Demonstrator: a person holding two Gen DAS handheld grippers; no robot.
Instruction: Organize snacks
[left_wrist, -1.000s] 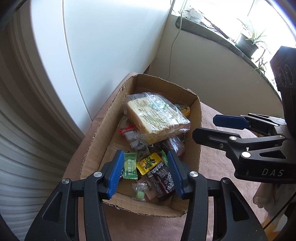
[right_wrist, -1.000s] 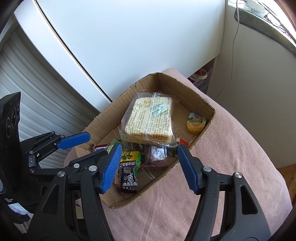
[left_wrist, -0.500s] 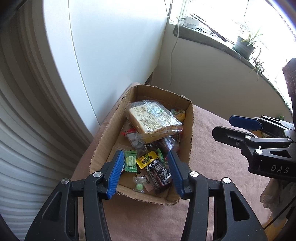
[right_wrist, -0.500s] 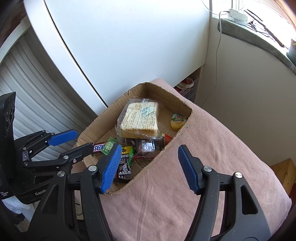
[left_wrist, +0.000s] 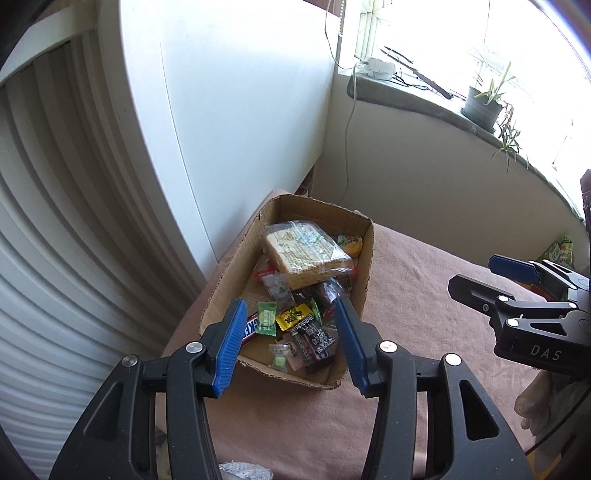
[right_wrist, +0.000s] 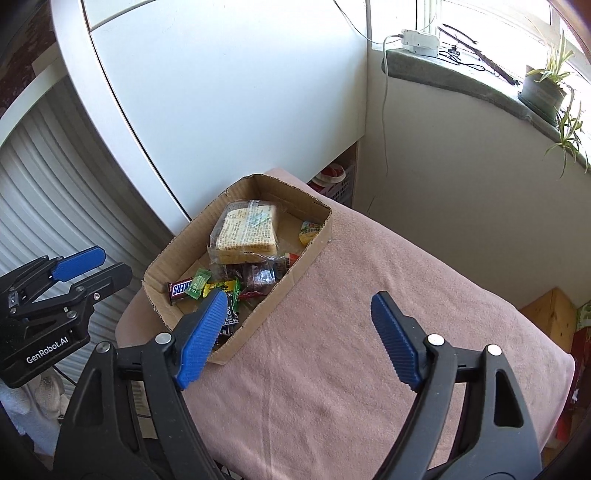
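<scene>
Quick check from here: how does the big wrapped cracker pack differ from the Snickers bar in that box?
The cracker pack is pale, broad and blocky in clear film; the Snickers bar is slim, in a dark brown printed wrapper. The cracker pack lies on top of other snacks mid-box; the Snickers bar lies low at the near end, partly under a green candy. Both are sealed, inside the cardboard box.

Both wrist cameras look steeply down from above, fairly near. Both views share the cardboard box (left_wrist: 364, 284) of snacks on the pink-covered counter (right_wrist: 369, 332), and the windowsill (right_wrist: 461, 77) behind.
</scene>
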